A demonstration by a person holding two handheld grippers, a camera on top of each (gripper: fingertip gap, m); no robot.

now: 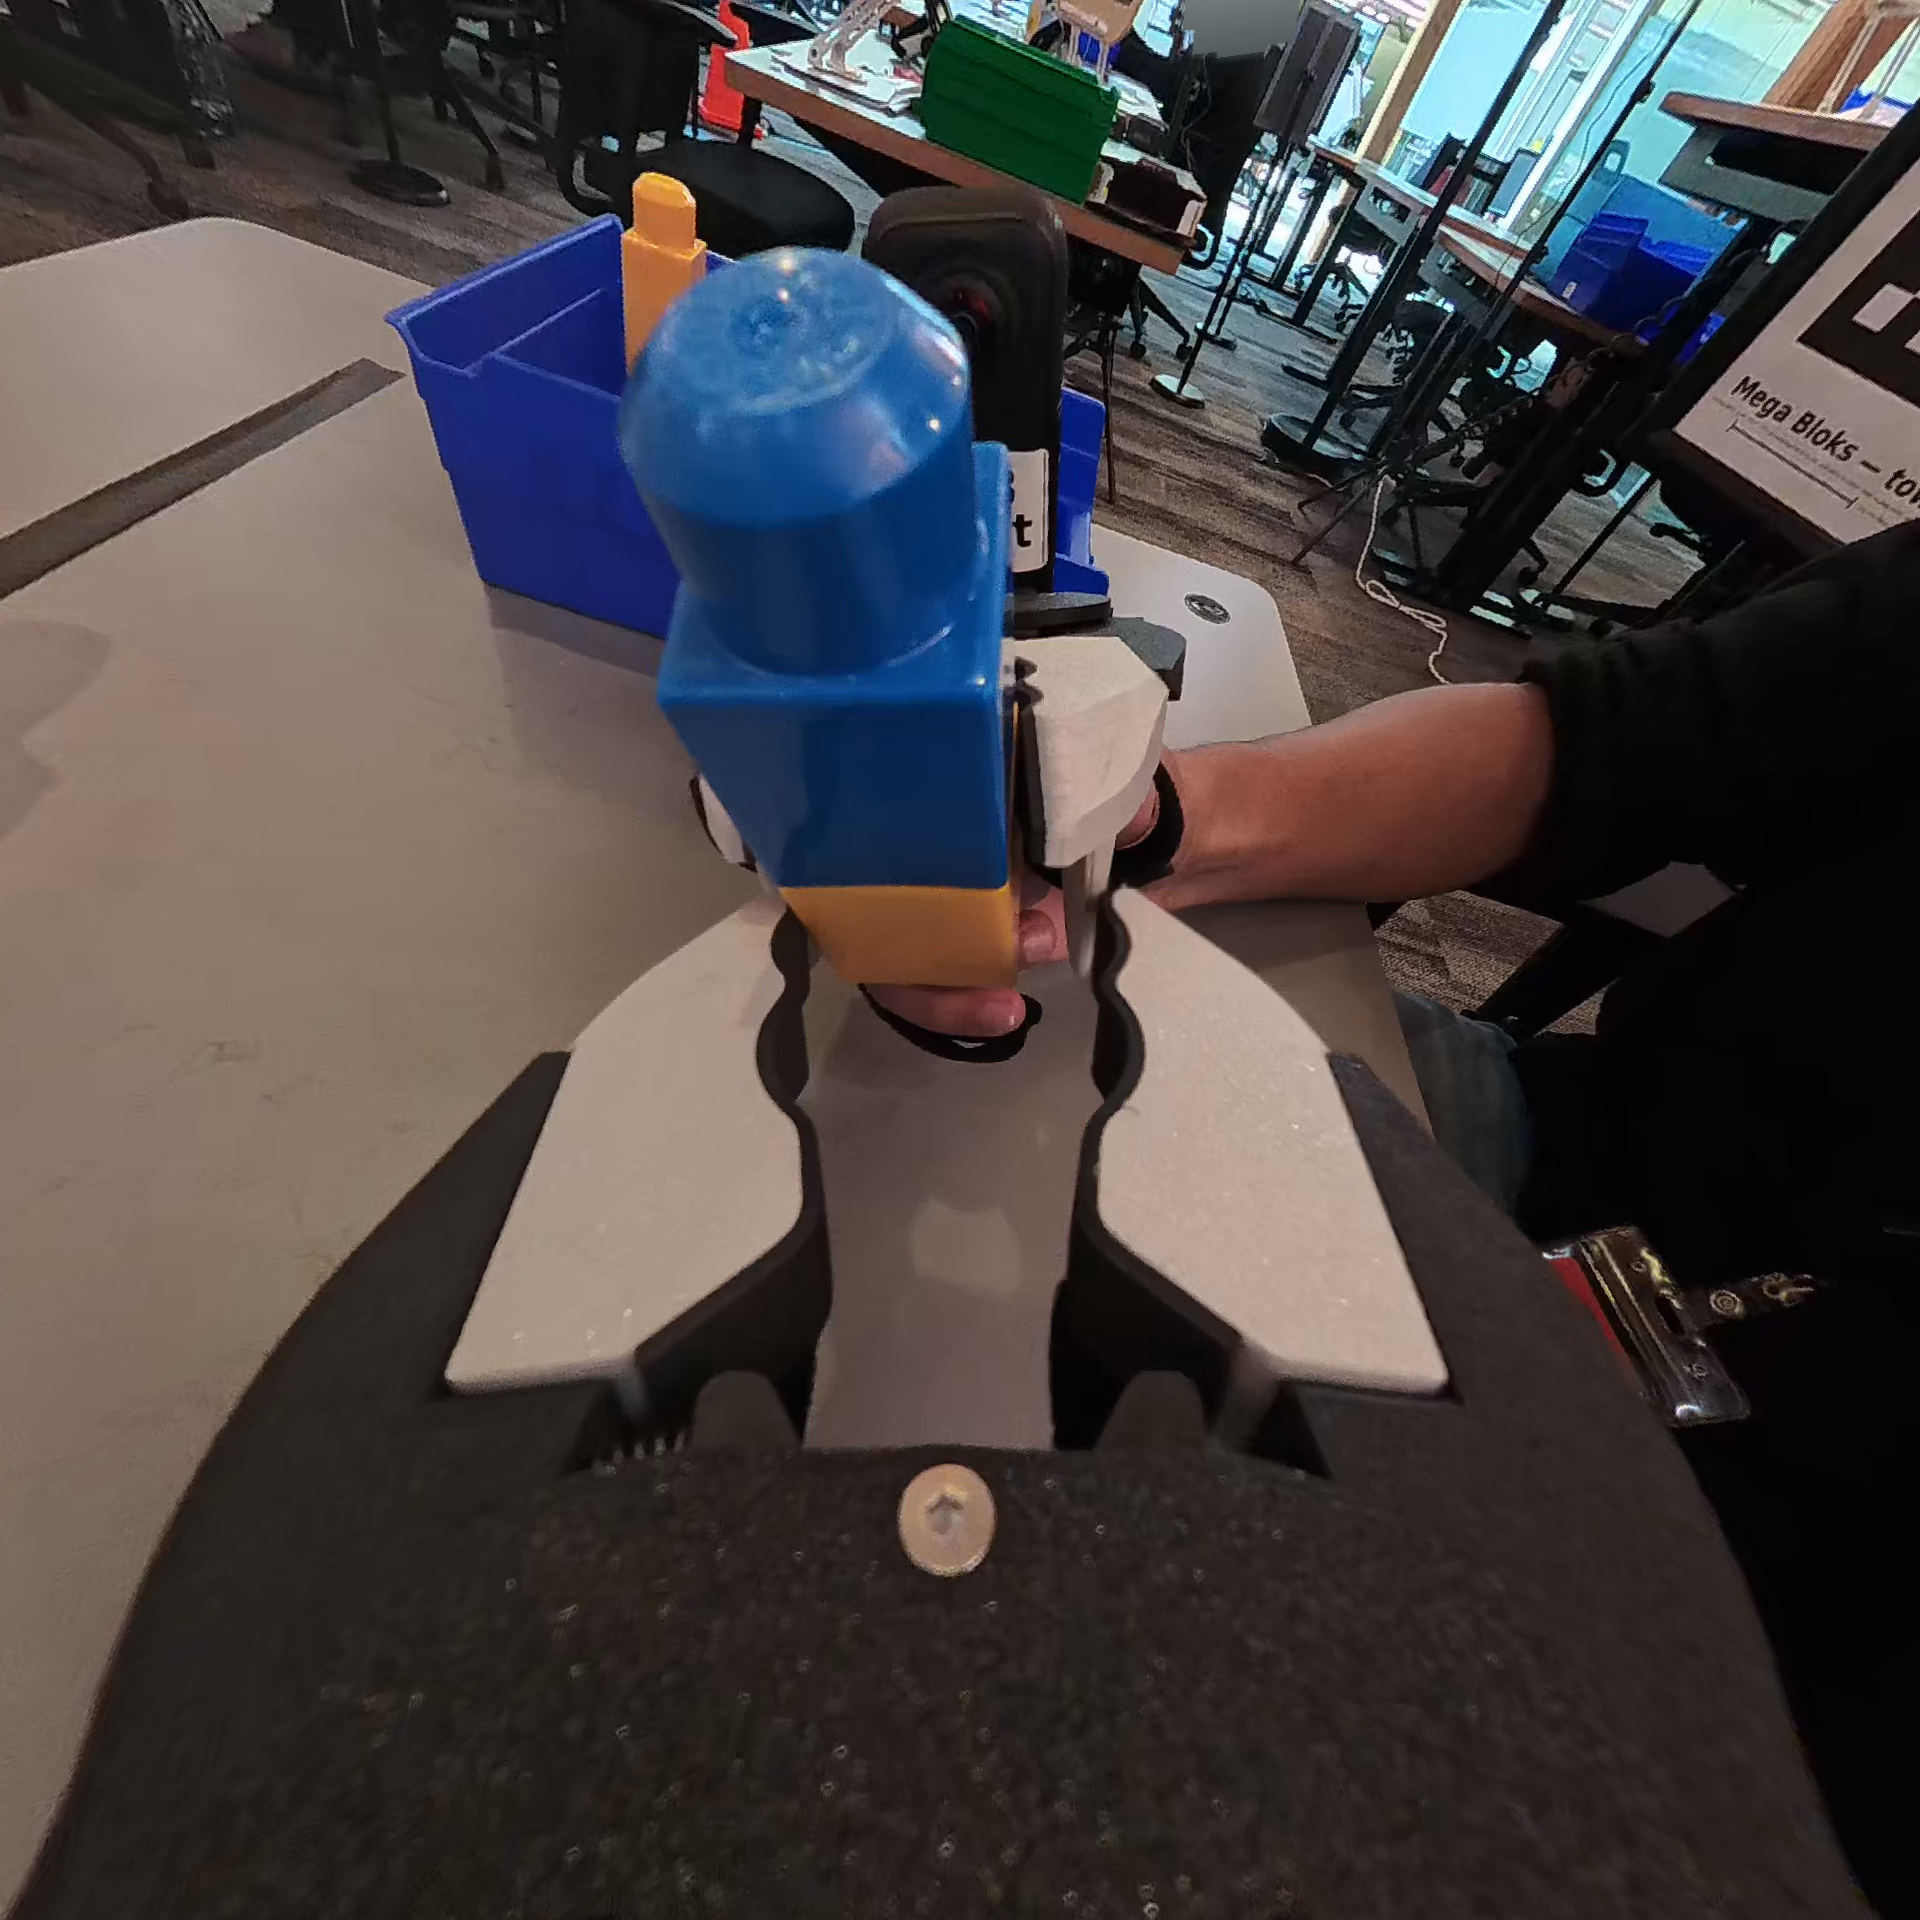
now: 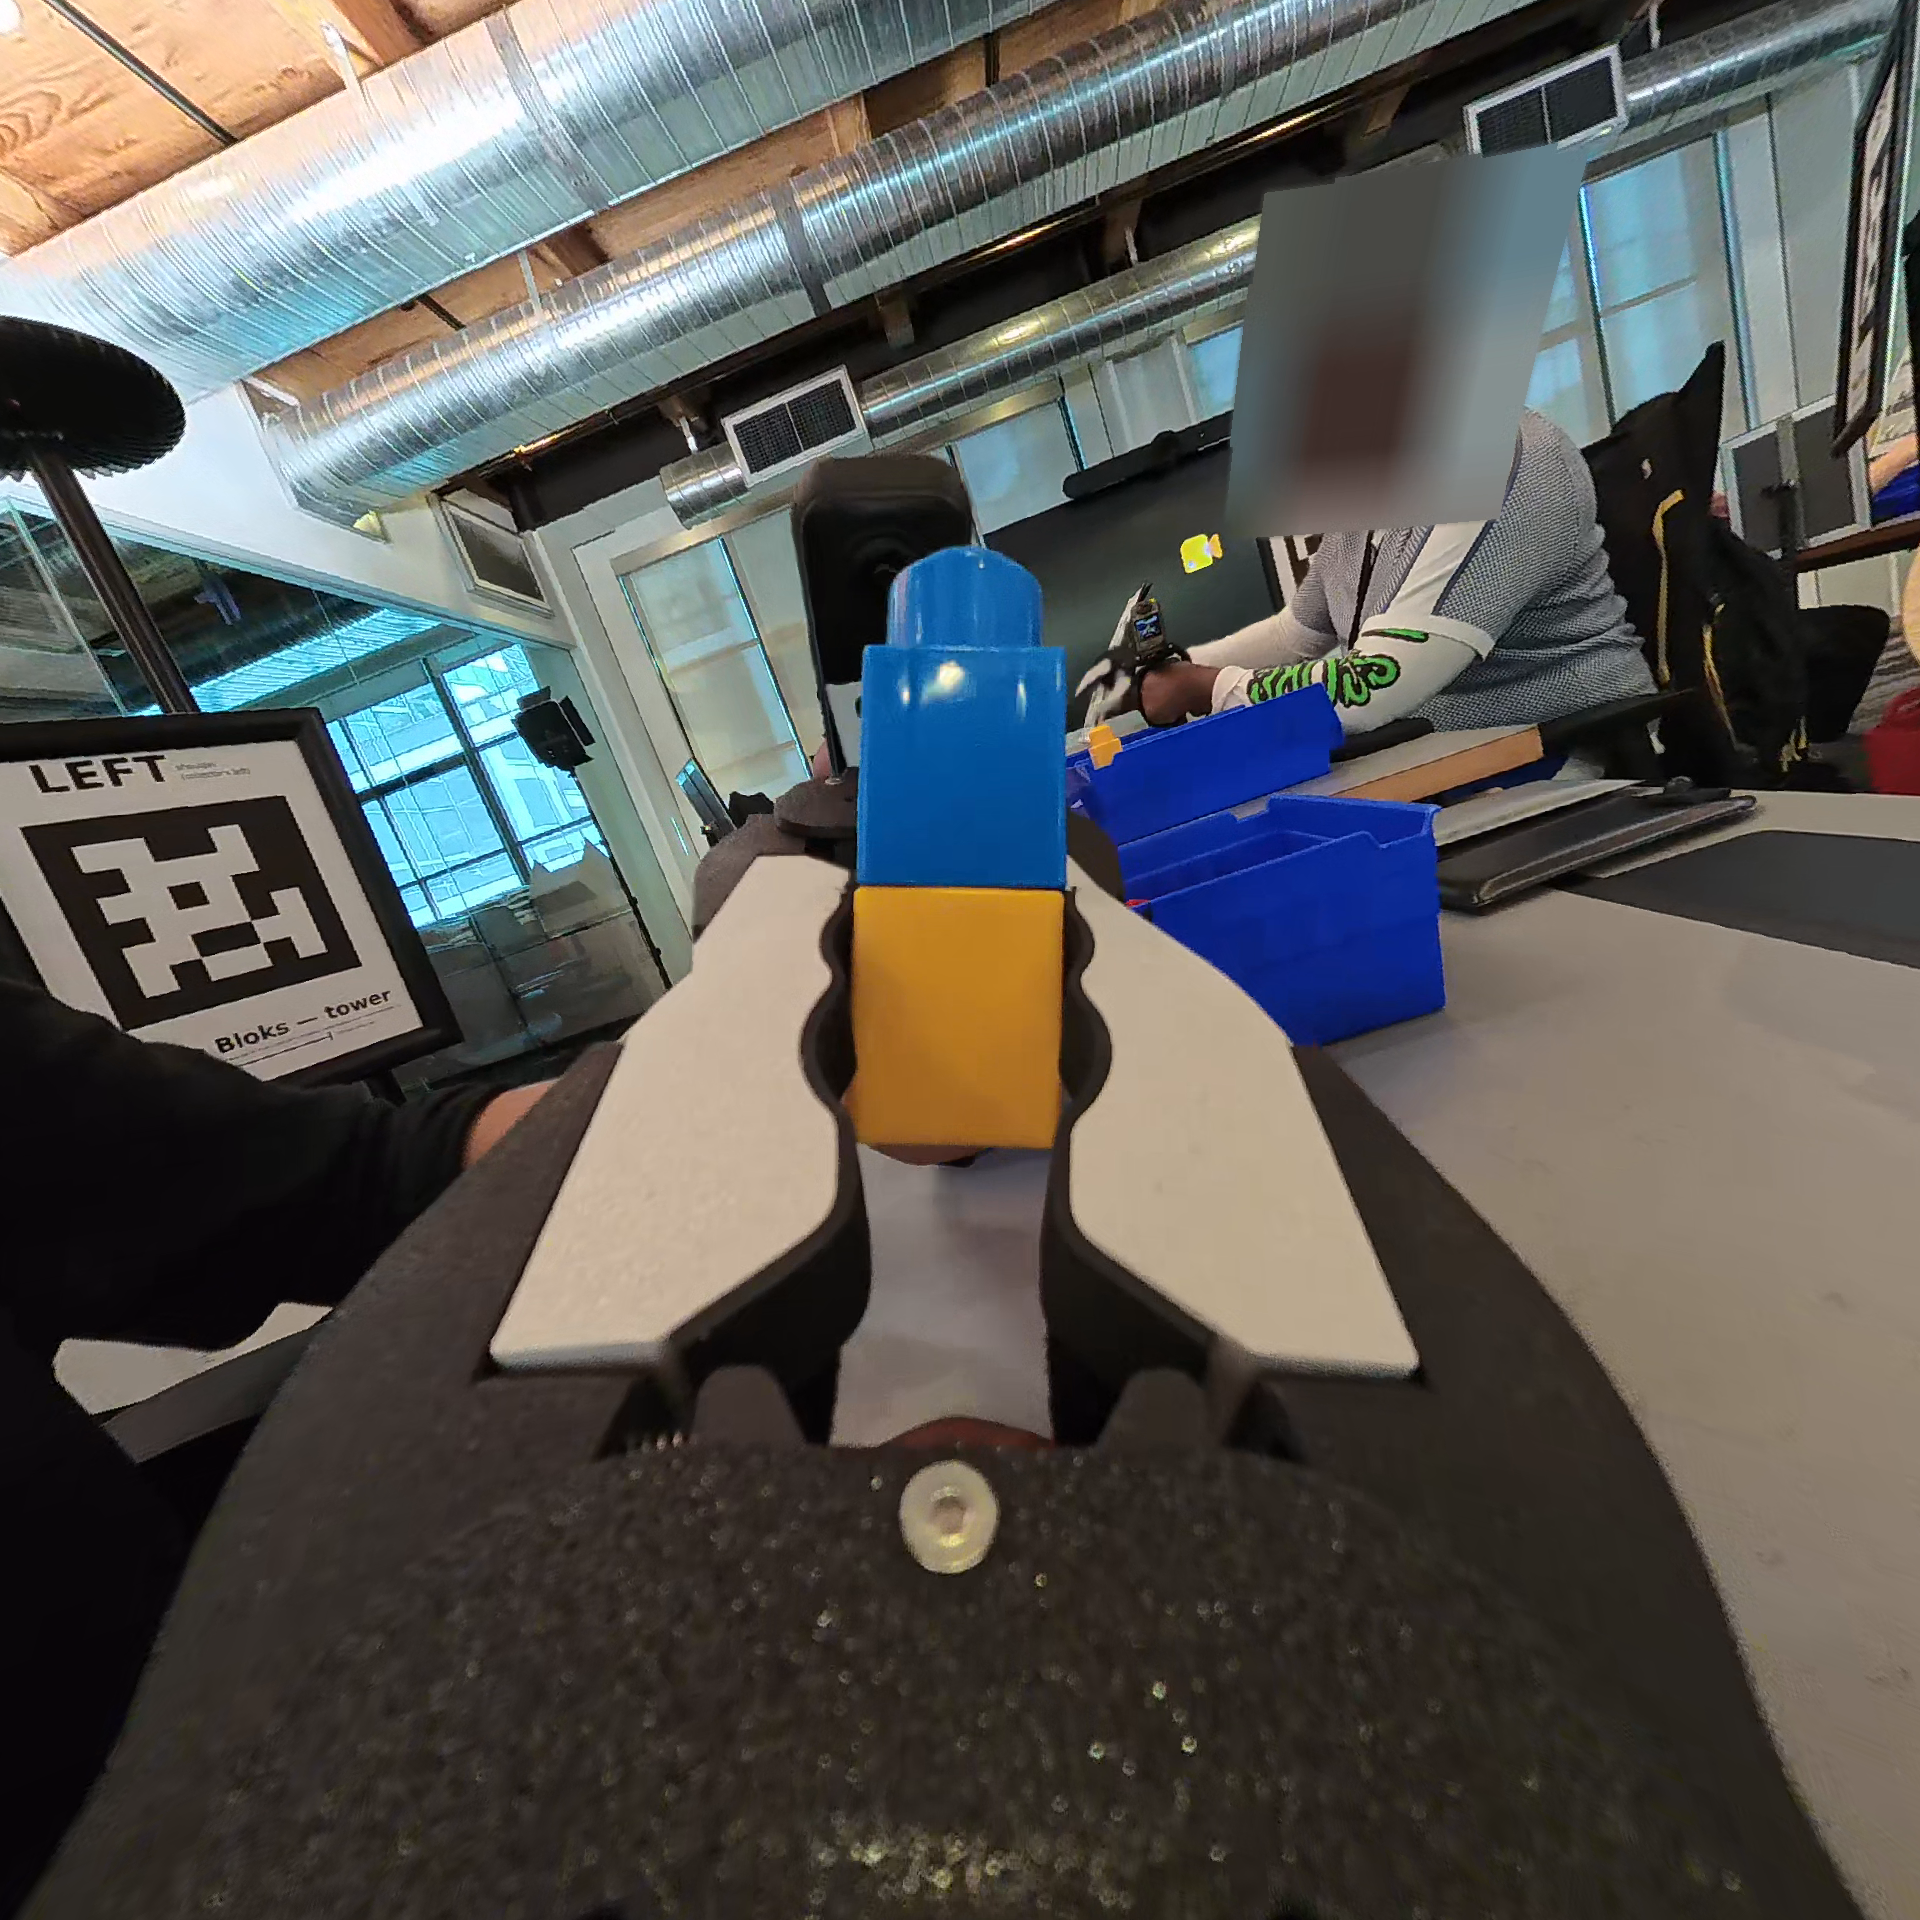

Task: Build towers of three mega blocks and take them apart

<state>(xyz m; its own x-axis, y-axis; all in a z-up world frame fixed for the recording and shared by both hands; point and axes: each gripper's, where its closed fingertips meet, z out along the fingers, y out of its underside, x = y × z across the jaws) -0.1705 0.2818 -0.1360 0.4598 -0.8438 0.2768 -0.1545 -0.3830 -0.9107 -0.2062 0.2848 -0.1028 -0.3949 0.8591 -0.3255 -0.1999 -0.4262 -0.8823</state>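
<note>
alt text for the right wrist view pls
The right hand-held gripper is shut on a yellow block with a blue block stacked upright on top. Behind it, to the right, an open blue bin sits on a grey table.

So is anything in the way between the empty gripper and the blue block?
Nothing visible. The left hand-held gripper is open, and the blue block sits just ahead atop the yellow block, which the right hand-held gripper holds.

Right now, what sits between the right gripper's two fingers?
The yellow block, pinched on both sides, with the blue block stacked on top of it. The right wrist view shows this plainly.
</note>
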